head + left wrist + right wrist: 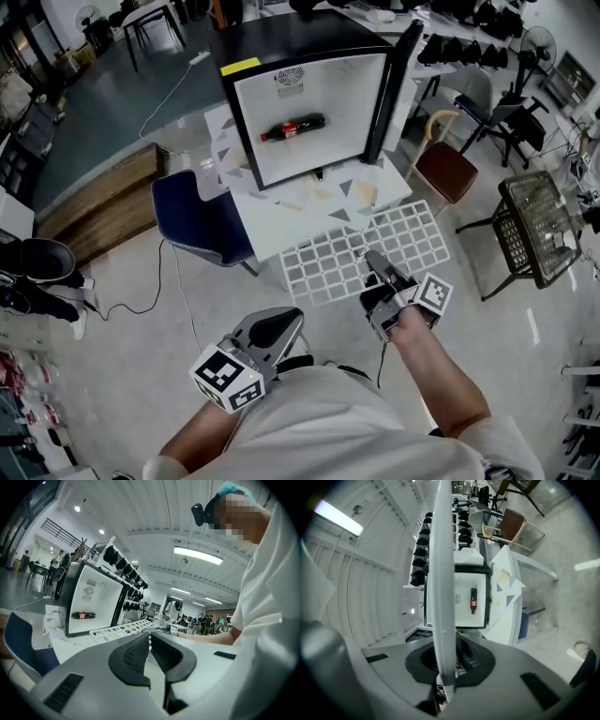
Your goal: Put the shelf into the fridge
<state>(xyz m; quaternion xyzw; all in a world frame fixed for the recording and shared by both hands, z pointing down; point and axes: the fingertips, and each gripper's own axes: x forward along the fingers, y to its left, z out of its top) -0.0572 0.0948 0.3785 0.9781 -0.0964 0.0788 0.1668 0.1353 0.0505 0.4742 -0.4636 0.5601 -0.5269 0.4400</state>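
Seen from my head camera, a small black fridge (309,103) stands open on a white table (272,234) at twelve o'clock. Its door (394,84) is swung wide toward one o'clock. A cola bottle (293,127) lies on its side on the fridge floor.

The white grid shelf (347,258) hangs in the air between me and the table edge, roughly flat, well short of the fridge opening. My right claw (378,267) is clamped on its near edge, at about five o'clock of the grid. In the right gripper view the shelf runs edge-on as a pale bar between the pads, which press on it.

My left claw (277,328) sits low at seven o'clock, close to my body. Its jaws are together with nothing between them.

I judge the step in hand to be bringing the shelf up to the opening. I grip it at one edge only, so the far side will likely sag. I would steady the opposite edge with my left claw. I should keep the grid level and square to the opening, and enter above the bottle so it is not knocked. I cannot make out any side ledges inside from here, so I should feed it in slowly.
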